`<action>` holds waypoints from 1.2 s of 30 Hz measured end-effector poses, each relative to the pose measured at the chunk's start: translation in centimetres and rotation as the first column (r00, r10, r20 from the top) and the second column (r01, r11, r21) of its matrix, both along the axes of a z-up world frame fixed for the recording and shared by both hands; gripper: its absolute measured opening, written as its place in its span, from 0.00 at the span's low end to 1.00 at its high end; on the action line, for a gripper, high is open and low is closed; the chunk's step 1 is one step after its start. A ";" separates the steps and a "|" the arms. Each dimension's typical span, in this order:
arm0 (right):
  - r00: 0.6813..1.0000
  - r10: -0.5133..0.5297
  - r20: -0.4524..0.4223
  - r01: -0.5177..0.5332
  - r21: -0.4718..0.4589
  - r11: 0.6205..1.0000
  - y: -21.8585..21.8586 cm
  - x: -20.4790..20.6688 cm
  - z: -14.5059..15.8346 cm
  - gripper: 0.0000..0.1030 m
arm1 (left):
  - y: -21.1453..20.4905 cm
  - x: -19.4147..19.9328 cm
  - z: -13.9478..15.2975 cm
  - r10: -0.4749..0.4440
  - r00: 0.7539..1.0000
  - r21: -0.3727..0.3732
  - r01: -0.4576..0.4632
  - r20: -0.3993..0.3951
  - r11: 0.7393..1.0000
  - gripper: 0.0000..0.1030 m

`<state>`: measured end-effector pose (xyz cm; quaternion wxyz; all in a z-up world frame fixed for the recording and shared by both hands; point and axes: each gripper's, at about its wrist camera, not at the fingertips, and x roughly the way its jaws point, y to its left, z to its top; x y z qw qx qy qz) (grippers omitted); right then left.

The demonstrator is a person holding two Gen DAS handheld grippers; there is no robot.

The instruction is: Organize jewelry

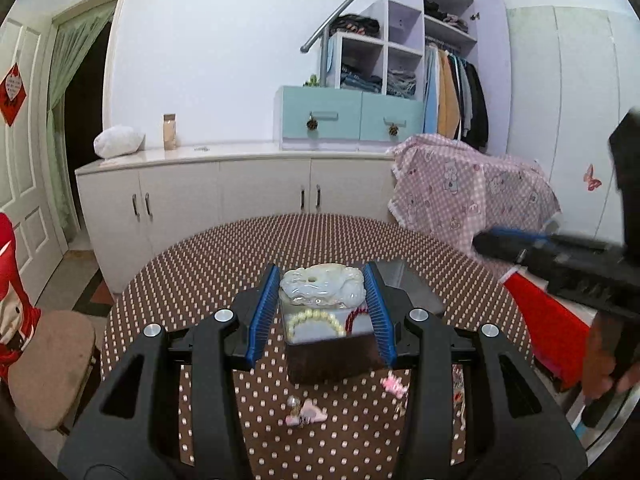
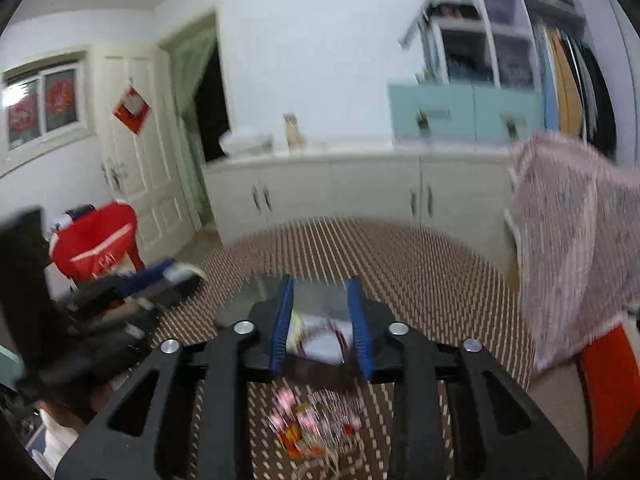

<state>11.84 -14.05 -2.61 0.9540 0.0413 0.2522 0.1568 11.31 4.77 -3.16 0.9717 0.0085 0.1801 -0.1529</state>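
In the left wrist view my left gripper (image 1: 322,271) is shut on a pale jade carving (image 1: 320,286), its blue pads against both sides. Just beneath the carving a dark jewelry box (image 1: 332,356) stands open, holding a pearl bracelet (image 1: 316,320) and a red bead bracelet (image 1: 356,316). The right wrist view is blurred. There my right gripper (image 2: 320,282) is open above the same box (image 2: 320,344), with nothing pressed between its pads. Loose pink jewelry (image 2: 316,424) lies on the cloth in front of the box. The right gripper (image 1: 500,242) also shows at the right edge of the left wrist view.
The round table (image 1: 200,272) wears a brown dotted cloth. More pink pieces (image 1: 306,416) lie near its front edge. The box's raised lid (image 1: 404,280) stands behind. A padded chair (image 1: 52,364) sits left, a pink checked cover (image 1: 472,188) right, white cabinets (image 1: 224,188) beyond.
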 end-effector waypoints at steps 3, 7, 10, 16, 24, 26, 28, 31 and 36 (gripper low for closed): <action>0.997 0.014 -0.079 -0.012 0.024 1.000 -0.3 0.2 -2.1 0.26 | 0.1 -0.4 -1.1 0.008 1.000 0.009 -0.008 -0.024 1.000 0.42; 0.989 0.035 -0.144 -0.030 0.038 0.999 -0.1 -0.4 -4.3 0.26 | 0.3 -0.8 -2.7 -0.001 0.997 -0.011 0.000 -0.075 1.000 0.42; 0.984 0.056 -0.168 -0.049 0.046 0.998 0.2 -0.8 -5.1 0.26 | 0.3 -1.1 -3.4 -0.001 0.996 -0.017 -0.001 -0.090 1.000 0.42; 0.978 0.072 -0.196 -0.073 0.005 0.997 1.0 -0.1 -6.3 0.26 | 0.4 -1.6 -4.4 -0.007 0.993 -0.039 0.002 -0.114 0.999 0.42; 0.974 0.061 -0.217 -0.076 -0.059 0.995 1.8 0.6 -7.6 0.19 | 0.4 -1.5 -5.0 -0.020 0.991 -0.043 0.015 -0.131 0.999 0.42; 0.977 0.057 -0.207 -0.078 -0.092 0.993 2.2 0.4 -7.6 0.19 | 0.4 -1.3 -5.2 -0.020 0.990 -0.043 0.014 -0.138 0.999 0.42; 0.978 0.060 -0.200 -0.086 -0.123 0.989 2.6 0.1 -7.6 0.19 | 0.4 -1.1 -5.4 -0.024 0.989 -0.052 0.016 -0.147 0.998 0.42; 0.973 0.063 -0.223 -0.088 -0.104 0.991 2.3 0.1 -7.5 0.19 | 0.5 -1.0 -5.5 -0.024 0.988 -0.053 0.016 -0.152 0.998 0.42; 0.971 0.072 -0.230 -0.102 -0.121 0.987 2.4 -0.4 -7.3 0.19 | 1.0 -0.8 -5.6 -0.015 0.988 -0.054 0.006 -0.156 0.999 0.42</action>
